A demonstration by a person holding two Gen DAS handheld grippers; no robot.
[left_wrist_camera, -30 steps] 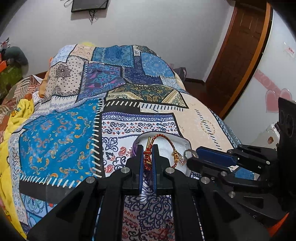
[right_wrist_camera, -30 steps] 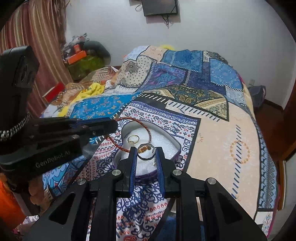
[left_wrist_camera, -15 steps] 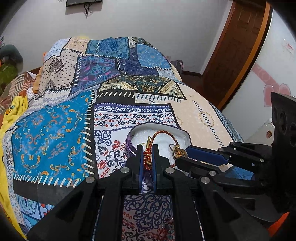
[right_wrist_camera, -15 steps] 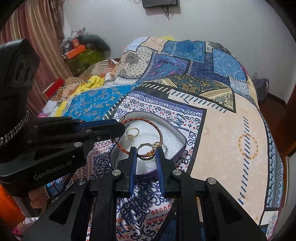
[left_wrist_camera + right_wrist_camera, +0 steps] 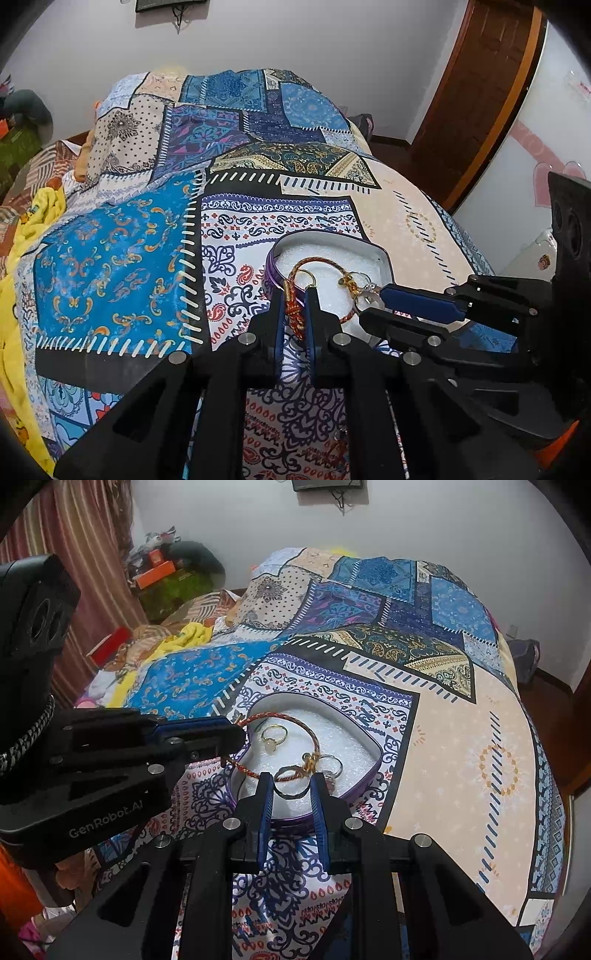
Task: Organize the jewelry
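Two claws show: the left claw (image 5: 295, 310) low at centre and the right claw (image 5: 291, 794) likewise. One heart-shaped box (image 5: 373, 775) sits mid-frame, with one braided red bracelet (image 5: 295, 720), one gold ring (image 5: 274, 735) and two silver rings (image 5: 332, 766) inside.

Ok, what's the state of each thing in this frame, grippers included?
left gripper: jaws opening, braided bracelet between them.
right gripper: shut on silver ring.
braided bracelet: one end in the left gripper, the rest looped over the box.
heart-shaped box: open, no lid in view, resting on the bedspread.
gold ring: lying loose on the box's foam.
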